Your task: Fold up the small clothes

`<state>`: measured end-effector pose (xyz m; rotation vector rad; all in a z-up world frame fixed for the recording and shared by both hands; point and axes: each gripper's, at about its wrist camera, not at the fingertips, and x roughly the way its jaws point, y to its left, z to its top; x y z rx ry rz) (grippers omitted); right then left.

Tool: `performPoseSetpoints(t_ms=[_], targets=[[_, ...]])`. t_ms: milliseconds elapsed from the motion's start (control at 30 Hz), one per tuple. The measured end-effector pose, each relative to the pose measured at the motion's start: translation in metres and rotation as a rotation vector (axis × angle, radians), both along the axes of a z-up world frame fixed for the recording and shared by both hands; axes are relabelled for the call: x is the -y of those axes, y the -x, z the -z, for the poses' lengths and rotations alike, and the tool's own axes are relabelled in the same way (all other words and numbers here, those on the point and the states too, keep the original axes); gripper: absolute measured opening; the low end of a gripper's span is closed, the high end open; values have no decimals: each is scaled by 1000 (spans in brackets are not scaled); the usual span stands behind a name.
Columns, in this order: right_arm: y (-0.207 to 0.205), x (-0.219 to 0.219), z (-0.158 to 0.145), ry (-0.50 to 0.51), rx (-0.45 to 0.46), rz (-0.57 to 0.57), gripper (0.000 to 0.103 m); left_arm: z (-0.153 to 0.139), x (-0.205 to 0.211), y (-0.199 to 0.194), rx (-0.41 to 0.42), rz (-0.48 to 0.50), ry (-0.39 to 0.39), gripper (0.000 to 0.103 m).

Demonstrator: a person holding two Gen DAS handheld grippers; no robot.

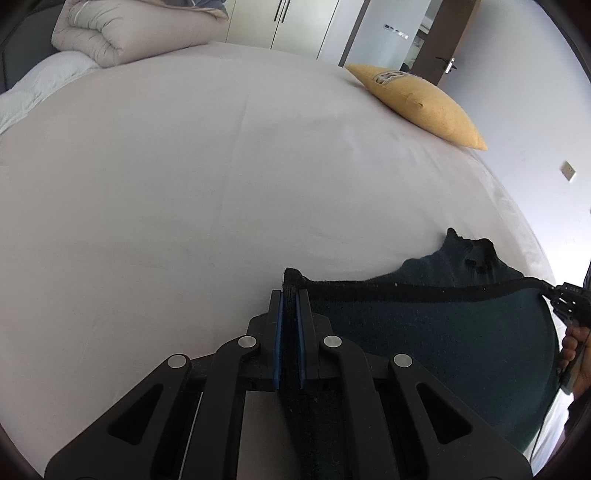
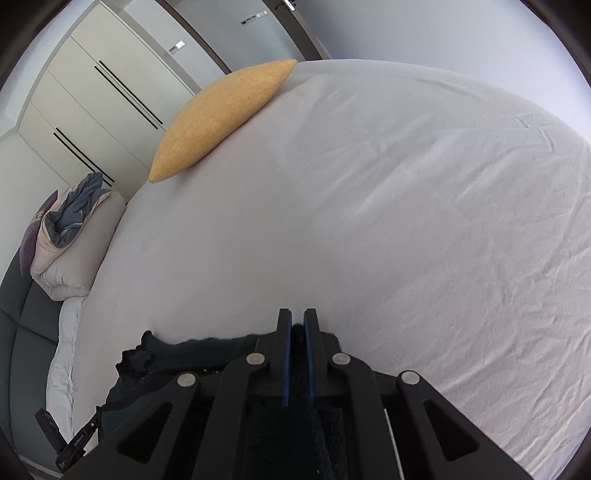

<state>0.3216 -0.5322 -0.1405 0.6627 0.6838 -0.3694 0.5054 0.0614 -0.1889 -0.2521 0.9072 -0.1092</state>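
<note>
Small dark green knitted garment point(image 1: 424, 325), black-trimmed edge stretched taut between both tools, hanging just above the white bed sheet point(image 1: 184, 184). Left hand-held gripper point(image 1: 290, 295) clamped on one corner, right hand-held gripper point(image 2: 298, 325) on the other. No fold visible yet.

Left view only: full hem span. Right view only: pinch, mostly hidden cloth.

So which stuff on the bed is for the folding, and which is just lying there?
For the folding:
- dark green garment
- left gripper
- right gripper

Just lying there:
- yellow pillow
- rolled beige duvet
</note>
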Motion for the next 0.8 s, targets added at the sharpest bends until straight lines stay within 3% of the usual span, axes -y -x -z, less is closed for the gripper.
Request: performPoseSetpoints(t_ms=[167, 267, 367, 467, 500, 533, 600, 700, 800], targets=[[2, 15, 8, -16, -40, 56, 5, 8, -2, -4, -10, 9, 31, 6], [18, 23, 6, -63, 7, 90, 8, 5, -12, 0, 6, 5, 76, 7], [35, 13, -18, 21, 47, 93, 9, -12, -26, 11, 44, -58, 56, 8], [36, -10, -38, 114, 28, 14, 9, -35, -33, 28, 95, -70, 66, 8], [37, -21, -43, 142, 22, -21, 17, -43, -29, 39, 111, -54, 54, 8], [39, -30, -45, 165, 19, -44, 34, -47, -26, 46, 121, -39, 45, 8], [47, -50, -48, 228, -1, -71, 55, -55, -15, 68, 139, -4, 34, 8], [60, -74, -39, 322, -59, -98, 57, -52, -8, 100, 142, 6, 66, 8], [77, -86, -22, 354, -136, -102, 57, -33, -3, 118, 110, -5, 78, 8]])
